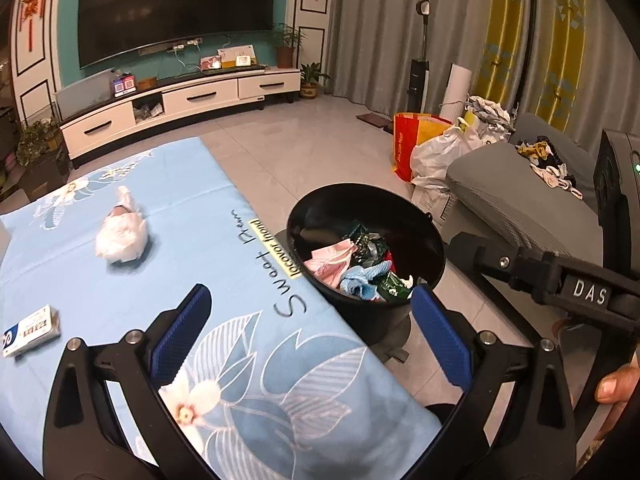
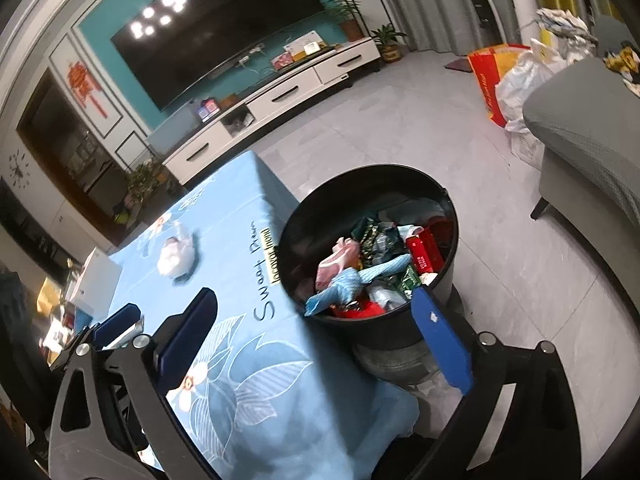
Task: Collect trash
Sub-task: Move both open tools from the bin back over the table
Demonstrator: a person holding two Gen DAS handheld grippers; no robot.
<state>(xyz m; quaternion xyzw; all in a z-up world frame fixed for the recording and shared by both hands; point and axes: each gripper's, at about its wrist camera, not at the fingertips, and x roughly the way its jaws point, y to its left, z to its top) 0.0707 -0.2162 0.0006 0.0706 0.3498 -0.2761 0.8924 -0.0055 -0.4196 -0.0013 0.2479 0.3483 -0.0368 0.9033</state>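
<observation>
Trash left on the table: one white crumpled bag, knotted w/ a tail sticking up, plus a small flat packet near the left edge in my left-wrist view. Black bin stands on the floor just beside the table's right edge, already holding wrappers, a pink scrap, a blue cloth, a red box.

My left tongs are wide apart, nothing btwn the blue pads; they frame the tablecloth corner and the bin's near rim. My right tongs are also spread wide and empty, one pad over the cloth, the other in front of the bin.

What matters for the next reach: the white bag lies ahead and to the left of both tongs, well apart from either, on the far side from the bin. From the left tongs it sits up-left of the left pad; from the right-wrist view it's further left still, w/ the left tongs partly in the way. So my left hand looks nearer, imo. The bag's long axis runs roughly away from me, tail end pointing to the far side, so I'd close across its width. The packet is closer to the left hand too, lying flat, prob harder to pinch.
</observation>
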